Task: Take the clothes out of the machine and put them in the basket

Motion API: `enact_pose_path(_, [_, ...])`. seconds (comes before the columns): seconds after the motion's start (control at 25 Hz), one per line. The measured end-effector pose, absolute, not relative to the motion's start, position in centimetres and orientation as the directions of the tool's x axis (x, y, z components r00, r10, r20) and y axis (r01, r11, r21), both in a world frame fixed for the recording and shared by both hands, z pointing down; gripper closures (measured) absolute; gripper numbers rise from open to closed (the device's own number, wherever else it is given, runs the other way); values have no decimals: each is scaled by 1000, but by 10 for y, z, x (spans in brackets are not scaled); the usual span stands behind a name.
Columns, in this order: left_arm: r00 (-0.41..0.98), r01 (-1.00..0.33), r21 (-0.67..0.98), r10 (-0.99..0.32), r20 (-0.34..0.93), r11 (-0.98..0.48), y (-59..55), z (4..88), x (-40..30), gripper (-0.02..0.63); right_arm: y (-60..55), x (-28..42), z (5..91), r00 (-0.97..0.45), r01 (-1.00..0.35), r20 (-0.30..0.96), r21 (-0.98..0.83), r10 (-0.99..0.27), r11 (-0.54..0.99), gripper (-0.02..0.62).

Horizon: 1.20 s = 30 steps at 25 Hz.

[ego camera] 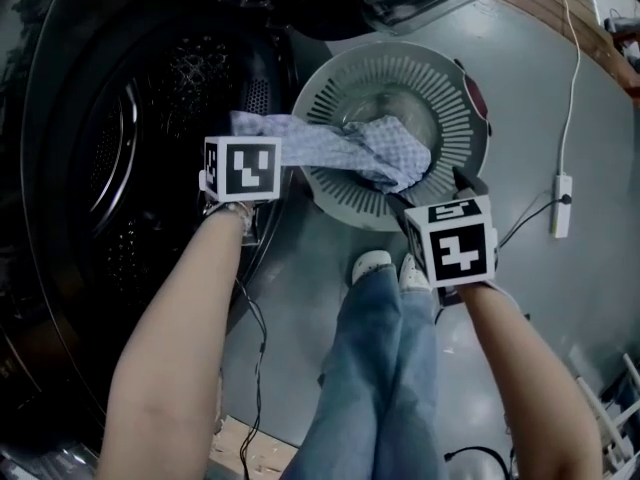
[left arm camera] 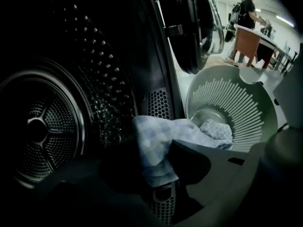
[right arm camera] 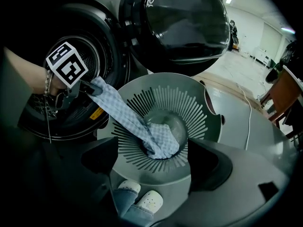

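Between the dark washing-machine drum (left arm camera: 42, 126) and the round grey slatted plastic basket (ego camera: 455, 88) stretches a seemingly light, limp blue-checked cloth (ego camera: 340, 148), one end clenched in the left tongs (left arm camera: 158, 171), the other pooled in the basket below the released right tongs (right arm camera: 150, 152); any bunched fold should grip.

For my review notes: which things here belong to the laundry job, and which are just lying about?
Job: checked cloth, basket, machine, left gripper (gripping the cloth), right gripper (open).
Lying about: power strip, white cable.
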<state>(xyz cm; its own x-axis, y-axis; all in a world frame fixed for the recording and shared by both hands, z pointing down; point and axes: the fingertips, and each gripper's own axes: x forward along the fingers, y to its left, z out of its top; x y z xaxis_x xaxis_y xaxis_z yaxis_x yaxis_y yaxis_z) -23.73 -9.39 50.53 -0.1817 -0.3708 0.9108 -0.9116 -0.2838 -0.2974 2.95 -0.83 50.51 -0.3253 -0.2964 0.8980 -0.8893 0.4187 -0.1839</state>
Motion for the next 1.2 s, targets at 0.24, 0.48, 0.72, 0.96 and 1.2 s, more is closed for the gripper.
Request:
enact_pose_path(0.24, [-168,-904,-315,-438,883,-288,-83,480,-209,570,-4,38,483,-325,-889,894,-177,-309,422,156])
enact_pose_path(0.48, [-33,-912,-225,-487,873,-343,-78,459,-149,571,0,52,469,-313,-903,890,-171,-331,395,156])
enact_pose_path(0.72, [98,-904,-142,-519,849,-403,-86,437,-92,572,-2,73,459,-297,-925,881,-170,-369,339,156])
enact_pose_path(0.96, [239,-884,-47,-535,810,-465,-89,421,-39,572,-2,97,457,-264,-946,885,-161,-384,281,157])
enact_pose_path(1.2, [340,-844,-10,-550,763,-536,-93,403,-1,572,-2,110,456,-249,-954,887,-157,-389,254,156])
